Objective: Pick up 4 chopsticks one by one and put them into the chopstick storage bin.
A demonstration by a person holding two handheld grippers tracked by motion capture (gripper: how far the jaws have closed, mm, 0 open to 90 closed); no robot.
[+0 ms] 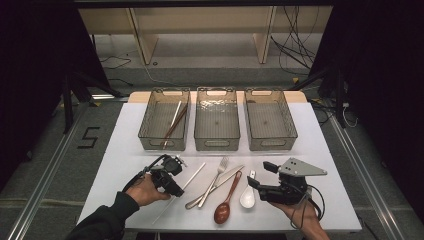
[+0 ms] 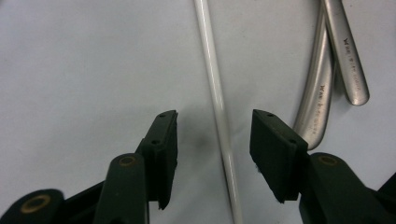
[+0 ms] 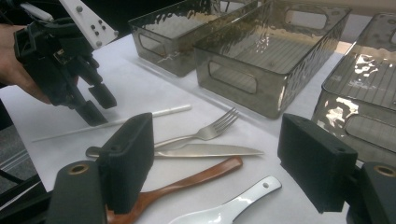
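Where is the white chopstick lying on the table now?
In the high view the white chopstick lies slanted on the table's left half, between the left gripper's open jaws, left of the fork.

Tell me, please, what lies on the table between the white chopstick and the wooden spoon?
In the high view, a fork and a table knife lie crossed between the white chopstick and the wooden spoon; the right gripper view shows the same.
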